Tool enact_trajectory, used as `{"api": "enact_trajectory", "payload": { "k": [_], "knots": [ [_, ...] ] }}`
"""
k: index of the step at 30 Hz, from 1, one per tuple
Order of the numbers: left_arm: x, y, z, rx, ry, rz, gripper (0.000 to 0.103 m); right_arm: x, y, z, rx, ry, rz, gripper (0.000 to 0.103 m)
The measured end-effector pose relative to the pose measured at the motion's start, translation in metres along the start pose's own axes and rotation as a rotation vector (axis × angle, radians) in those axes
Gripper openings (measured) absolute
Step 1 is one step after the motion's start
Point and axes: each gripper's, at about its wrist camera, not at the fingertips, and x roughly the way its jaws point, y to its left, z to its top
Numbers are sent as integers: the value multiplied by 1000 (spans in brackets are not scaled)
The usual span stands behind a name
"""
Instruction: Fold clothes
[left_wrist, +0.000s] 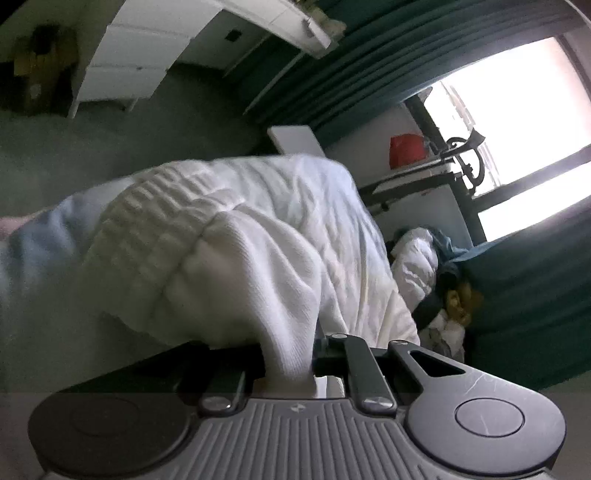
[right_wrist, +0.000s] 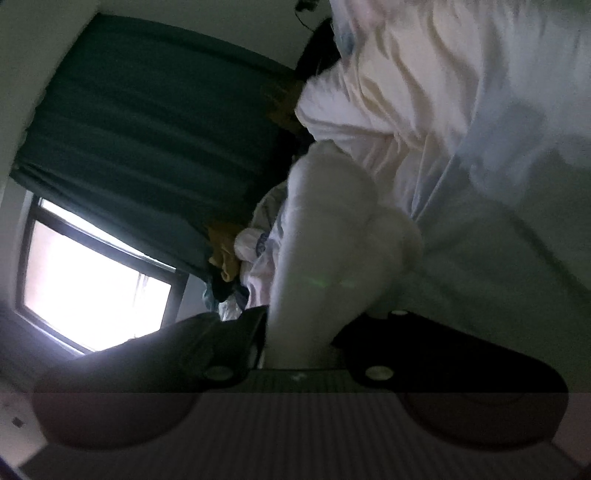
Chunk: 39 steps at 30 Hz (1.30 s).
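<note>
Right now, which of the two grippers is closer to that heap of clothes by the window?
Cannot tell. The left gripper and right gripper each pinch the white garment, with the heap of clothes lying well beyond both.

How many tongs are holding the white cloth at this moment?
2. The left tongs pinch a bunched fold of the white knit garment; the right tongs grip another white bunch. Whether both bunches belong to one garment cannot be told.

Bright window (left_wrist: 517, 122) overexposed, dark frame; teal curtain (right_wrist: 147, 122) beside it. White cabinet (left_wrist: 136, 62) against grey wall. Room dim.
</note>
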Motion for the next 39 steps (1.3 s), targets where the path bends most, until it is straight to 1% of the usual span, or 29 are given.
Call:
{"api": "enact_trajectory", "payload": {
  "k": [3, 6, 7, 8, 9, 11, 12, 14, 17, 20, 22, 24, 26, 29, 32, 36, 39],
  "knots": [
    [-9, 23, -8, -1, 21, -7, 13, -15, -7, 3, 19, -1, -42, 10],
    [-15, 43, -17, 2, 40, -9, 15, -11, -30, 3, 57, 44, -154, 10],
    [-14, 47, -20, 8, 46, -4, 18, -9, -41, 2, 82, 67, -197, 10],
    [-15, 51, -22, 13, 54, 0, 22, -7, -55, 0, 125, 89, -233, 10],
    [-16, 54, -24, 17, 63, 2, 23, -6, -67, -2, 172, 103, -250, 10],
    [-19, 60, -28, 27, 82, 6, 30, -6, -84, -4, 243, 114, -253, 10],
    [-24, 63, -30, 37, 84, 9, 32, -4, -85, -4, 244, 114, -249, 10],
    [-38, 67, -33, 65, 81, 14, 44, -1, -81, -2, 202, 116, -255, 10],
    [-61, 72, -38, 114, 72, 22, 55, 3, -79, 1, 178, 118, -262, 10],
    [-88, 69, -43, 190, 49, 31, 57, 4, -78, 1, 164, 118, -267, 10],
    [-105, 60, -47, 250, 32, 19, 58, 2, -77, 0, 161, 117, -269, 10],
    [-113, 44, -53, 311, 17, 1, 60, -1, -76, 0, 156, 115, -272, 10],
    [-117, 23, -63, 386, 7, -16, 60, -1, -75, 0, 148, 112, -276, 10],
    [-111, -16, -86, 516, -28, -18, 62, 0, -70, -2, 126, 107, -287, 10],
    [-91, -53, -117, 606, -1, -57, 62, 0, -66, -2, 109, 103, -292, 10],
    [-54, -95, -163, 676, 57, -110, 62, 0, -63, -1, 103, 100, -289, 10],
    [-21, -118, -207, 795, 93, -114, 62, -3, -59, -1, 97, 94, -279, 10]
  ]
}}
